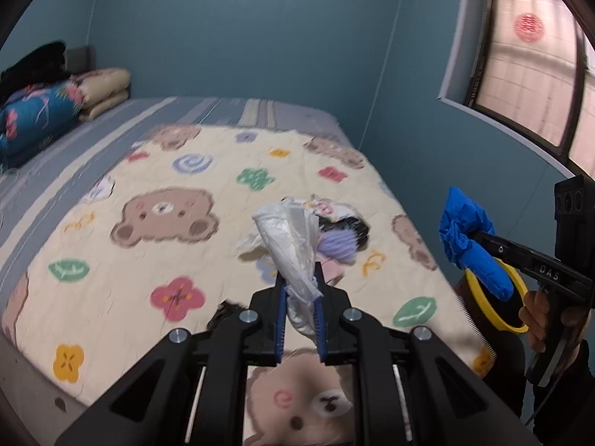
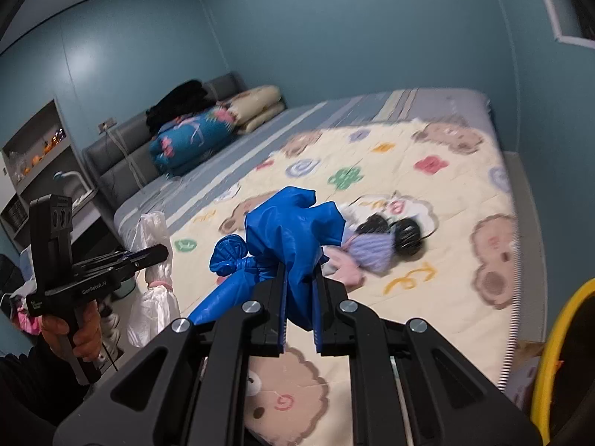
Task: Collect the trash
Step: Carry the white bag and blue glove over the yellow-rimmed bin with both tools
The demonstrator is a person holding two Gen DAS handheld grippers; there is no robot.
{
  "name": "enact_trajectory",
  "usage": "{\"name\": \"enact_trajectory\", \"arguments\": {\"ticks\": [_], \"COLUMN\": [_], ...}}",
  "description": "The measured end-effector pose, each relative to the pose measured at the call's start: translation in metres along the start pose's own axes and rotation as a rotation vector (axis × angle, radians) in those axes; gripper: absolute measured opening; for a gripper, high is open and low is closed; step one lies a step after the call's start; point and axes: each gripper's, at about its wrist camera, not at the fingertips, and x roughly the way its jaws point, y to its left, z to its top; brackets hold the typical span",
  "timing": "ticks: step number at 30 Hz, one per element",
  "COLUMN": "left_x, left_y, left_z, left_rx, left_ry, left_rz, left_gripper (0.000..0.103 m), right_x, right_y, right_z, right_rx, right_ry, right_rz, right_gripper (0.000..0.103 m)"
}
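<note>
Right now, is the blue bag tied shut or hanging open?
Tied shut. The blue bag has a knot at its neck, with a small puff of plastic past it, and the right gripper pinches it.

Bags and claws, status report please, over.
Left claw shut on white plastic bag. Right claw shut on blue bag. Both bags off the bed. Yellow-rimmed bin at right, path clear.

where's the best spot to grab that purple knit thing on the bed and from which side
Judging by its pose, grip the purple knit thing at its rounded ribbed end, coming from above. It lies flat on the bear blanket, with pink fabric on one side and black pieces on the other, so a side approach would likely catch those.
</note>
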Motion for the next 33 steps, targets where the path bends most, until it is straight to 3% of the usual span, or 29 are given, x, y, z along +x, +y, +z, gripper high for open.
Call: {"name": "enact_trajectory", "arguments": {"ticks": [16,33], "left_x": [0.003,0.055], "left_y": [-0.113,-0.224], "left_z": [0.05,0.08], "left_rx": [0.162,0.253], "left_ry": [-0.087,-0.057], "left_rz": [-0.167,-0.354], "left_gripper": [0.012,0.012], "right_x": [-0.127,-0.217], "right_y": [-0.044,-0.136], "right_z": [0.024,0.012], "right_rx": [0.025,0.173], "right_ry": [-0.209,-0.314], "right_rz": [-0.206,-0.438], "right_gripper": [0.01,0.01]}}
